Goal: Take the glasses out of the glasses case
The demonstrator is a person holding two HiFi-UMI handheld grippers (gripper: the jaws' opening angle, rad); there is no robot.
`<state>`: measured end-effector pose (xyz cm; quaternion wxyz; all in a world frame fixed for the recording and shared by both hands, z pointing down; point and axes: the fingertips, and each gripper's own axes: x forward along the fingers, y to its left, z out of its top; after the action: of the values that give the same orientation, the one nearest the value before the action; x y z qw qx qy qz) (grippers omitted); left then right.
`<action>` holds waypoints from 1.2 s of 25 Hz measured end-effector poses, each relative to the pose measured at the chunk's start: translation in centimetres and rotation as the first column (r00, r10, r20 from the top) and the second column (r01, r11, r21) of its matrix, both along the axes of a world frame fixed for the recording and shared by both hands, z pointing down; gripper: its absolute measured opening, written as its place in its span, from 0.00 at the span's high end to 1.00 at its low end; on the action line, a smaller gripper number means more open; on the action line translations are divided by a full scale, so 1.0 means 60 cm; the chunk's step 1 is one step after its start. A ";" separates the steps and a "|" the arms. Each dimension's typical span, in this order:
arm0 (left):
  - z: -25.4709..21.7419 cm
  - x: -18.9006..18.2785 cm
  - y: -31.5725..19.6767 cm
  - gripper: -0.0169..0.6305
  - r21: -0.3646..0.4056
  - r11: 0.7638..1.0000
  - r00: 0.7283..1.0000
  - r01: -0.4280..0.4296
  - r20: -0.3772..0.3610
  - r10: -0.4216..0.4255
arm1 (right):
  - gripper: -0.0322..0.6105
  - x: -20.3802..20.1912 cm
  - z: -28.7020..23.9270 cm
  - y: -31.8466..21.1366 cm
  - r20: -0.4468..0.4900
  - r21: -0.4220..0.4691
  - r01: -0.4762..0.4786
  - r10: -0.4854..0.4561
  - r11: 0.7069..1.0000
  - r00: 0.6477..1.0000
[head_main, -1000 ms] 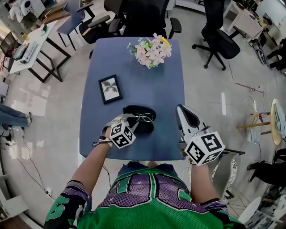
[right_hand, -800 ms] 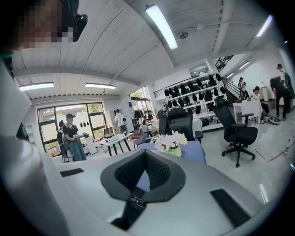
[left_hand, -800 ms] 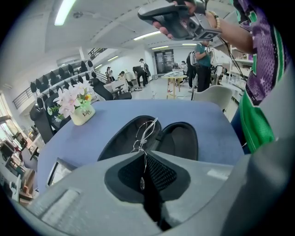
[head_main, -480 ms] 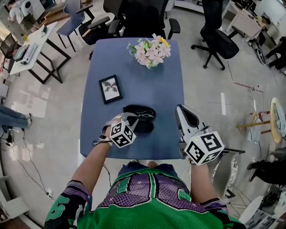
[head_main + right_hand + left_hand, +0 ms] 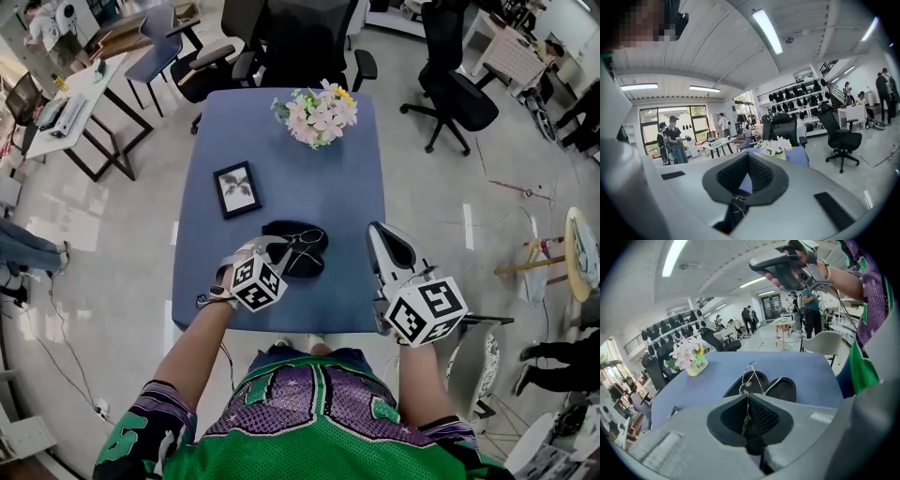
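Wire glasses (image 5: 306,238) pinched in left hand-held gripper (image 5: 281,246) | over black case (image 5: 302,263) | right hand-held gripper (image 5: 381,232) closed, empty

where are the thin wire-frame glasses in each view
Head view: thin wire-frame glasses show just below centre, over the open black glasses case, at the left gripper's tip.
Left gripper view: centre, glasses pinched in the shut jaws, in front of the case.
Right gripper view: not in it.
Shared landmark: pink and white flower bunch, seen in all three views.

Green-and-purple mesh jersey (image 5: 314,412); grey left claw (image 5: 281,246) and right claw (image 5: 377,230), black-and-white marker cubes (image 5: 255,283).
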<state>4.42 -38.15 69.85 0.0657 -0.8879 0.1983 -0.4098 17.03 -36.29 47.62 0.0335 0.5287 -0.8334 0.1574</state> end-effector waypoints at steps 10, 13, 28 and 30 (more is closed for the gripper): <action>-0.055 -0.018 0.015 0.94 -0.015 0.991 0.981 0.131 -0.141 -0.132 | 0.95 -0.010 -0.032 0.038 0.002 0.043 -0.015 0.015 0.999 1.000; -0.075 -0.021 0.021 0.94 -0.011 0.989 0.973 0.150 -0.175 -0.150 | 0.95 -0.012 -0.046 0.048 -0.001 0.061 -0.023 0.023 0.998 1.000; -0.190 -0.061 0.052 0.94 -0.080 0.964 0.864 0.253 -0.430 -0.262 | 0.95 -0.051 -0.087 0.099 -0.010 0.112 -0.032 0.033 0.993 0.999; -0.207 -0.074 0.061 0.94 -0.078 0.958 0.844 0.277 -0.456 -0.281 | 0.95 -0.063 -0.091 0.107 -0.016 0.115 -0.028 0.030 0.993 0.999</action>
<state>-0.02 -34.48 57.43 -0.0477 -0.9218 0.3331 -0.1926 13.27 -29.85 42.13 0.0083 0.5430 -0.8331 0.1051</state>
